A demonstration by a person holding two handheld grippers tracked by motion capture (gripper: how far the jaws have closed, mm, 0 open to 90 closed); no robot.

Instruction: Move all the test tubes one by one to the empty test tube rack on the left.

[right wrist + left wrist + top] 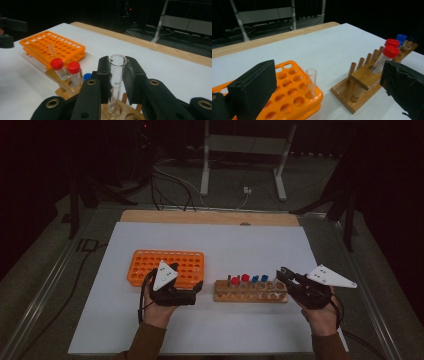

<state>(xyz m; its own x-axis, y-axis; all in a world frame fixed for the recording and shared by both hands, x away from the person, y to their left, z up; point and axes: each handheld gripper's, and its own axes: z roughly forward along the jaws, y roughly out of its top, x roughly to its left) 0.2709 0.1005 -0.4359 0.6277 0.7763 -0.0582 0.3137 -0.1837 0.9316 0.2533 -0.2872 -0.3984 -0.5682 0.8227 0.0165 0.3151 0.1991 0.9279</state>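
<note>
My right gripper (117,68) is shut on a clear uncapped glass tube (115,100), which stands upright. Its lower end is at a hole of the wooden rack (130,116); I cannot tell whether it still sits in the hole. In the high view that right gripper (281,273) is at the right end of the wooden rack (250,295). My left gripper (327,75) is open with nothing between its jaws. It hovers by the near right corner of the orange rack (294,100), where one clear tube (311,81) stands. The left gripper (198,287) lies between the two racks.
Two red-capped tubes (57,64) (74,68) and blue-capped ones (259,279) stand in the wooden rack. The orange rack (167,265) sits left of it on a white sheet (225,240). A wooden table edge (210,217) runs behind, with metal stand legs and cables beyond.
</note>
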